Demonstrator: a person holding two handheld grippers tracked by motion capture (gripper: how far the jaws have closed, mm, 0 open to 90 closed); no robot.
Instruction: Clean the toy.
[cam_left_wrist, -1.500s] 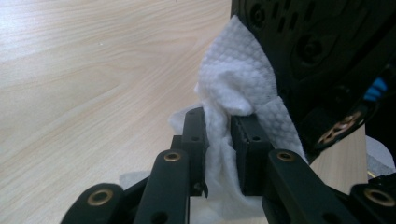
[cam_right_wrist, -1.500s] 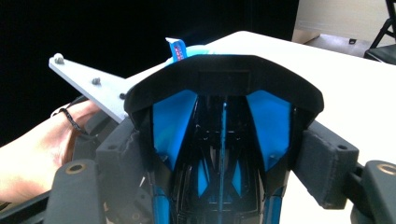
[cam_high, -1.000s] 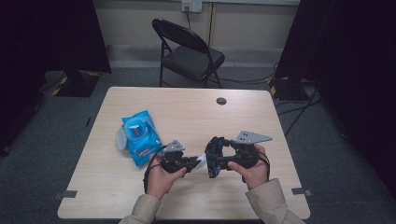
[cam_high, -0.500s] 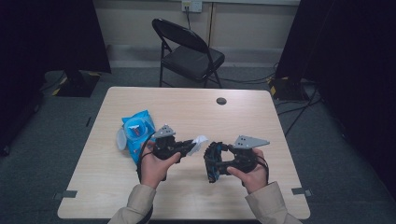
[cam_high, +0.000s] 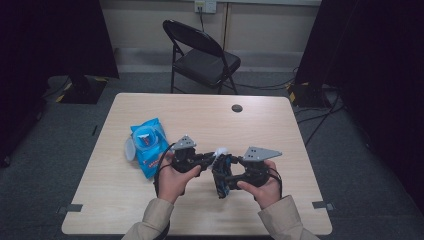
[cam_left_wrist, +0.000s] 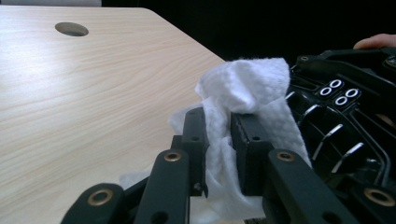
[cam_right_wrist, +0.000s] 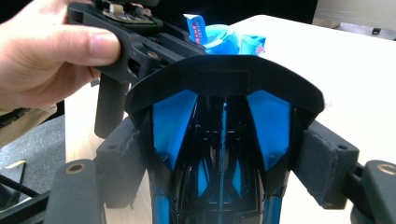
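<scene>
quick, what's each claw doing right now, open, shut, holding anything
Left claw: shut on a white wipe.
Right claw: shut on a black and blue object, gripped across its width; what it is cannot be told.

From above we look forward and down on the counter (cam_high: 150, 200); both gripper views sit close, sharing the white wipe (cam_left_wrist: 243, 88) and blue packet (cam_right_wrist: 229, 42).

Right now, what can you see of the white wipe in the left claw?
The white wipe is a crumpled sheet of quilted, dimpled cloth-like paper. The left claw is shut on its middle; a bunched wad stands above the jaws and loose folds hang below. Its right side lies against the black-and-blue object gripped by the right claw, above the wooden table.
</scene>
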